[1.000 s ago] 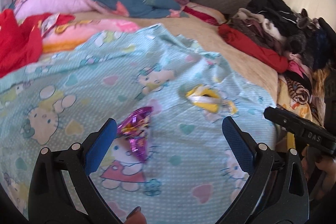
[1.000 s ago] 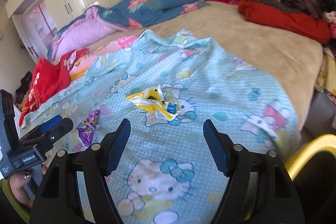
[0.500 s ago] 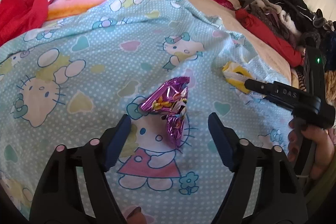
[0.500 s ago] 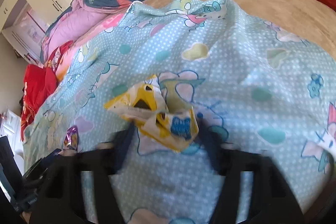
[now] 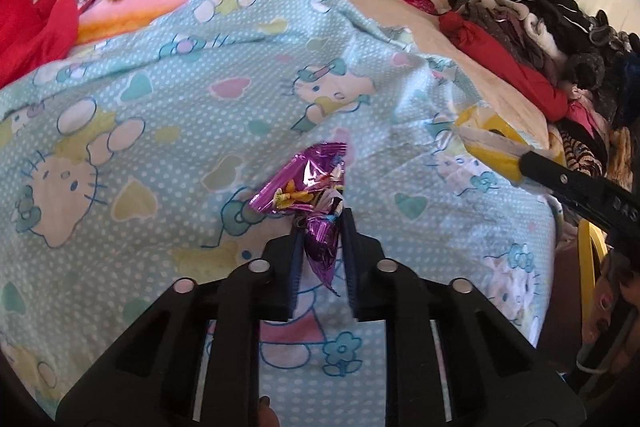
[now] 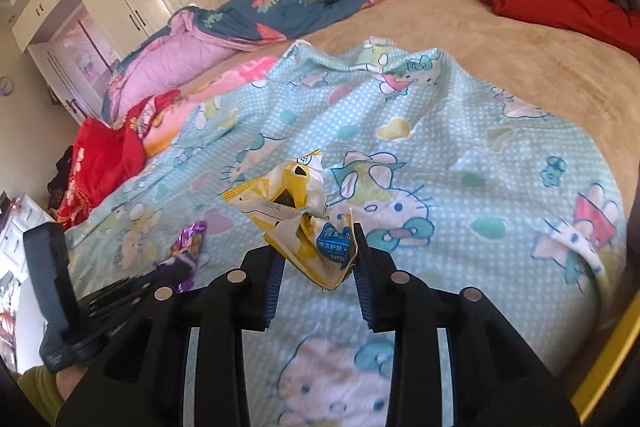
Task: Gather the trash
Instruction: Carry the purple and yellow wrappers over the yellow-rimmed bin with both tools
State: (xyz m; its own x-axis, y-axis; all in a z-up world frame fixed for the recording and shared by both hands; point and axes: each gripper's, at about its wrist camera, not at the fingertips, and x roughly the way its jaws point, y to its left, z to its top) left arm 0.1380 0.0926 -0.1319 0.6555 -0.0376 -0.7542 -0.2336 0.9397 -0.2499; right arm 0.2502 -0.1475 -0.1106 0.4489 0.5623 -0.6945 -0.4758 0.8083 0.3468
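Both pinching: left gripper [image 5: 322, 223] w/ purple wrapper [image 5: 308, 183], right gripper [image 6: 318, 231] w/ yellow wrapper [image 6: 304, 211], over blue sheet [image 6: 460, 131].

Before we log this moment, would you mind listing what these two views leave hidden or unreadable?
- Left wrist view: the lower end of the shiny purple foil wrapper is covered by the left gripper fingers.
- Left wrist view: the crumpled yellow and white packet is partly behind the right gripper's black finger.
- Right wrist view: the packet's blue label print is too small to read.
- Both views: no trash bin is in frame.
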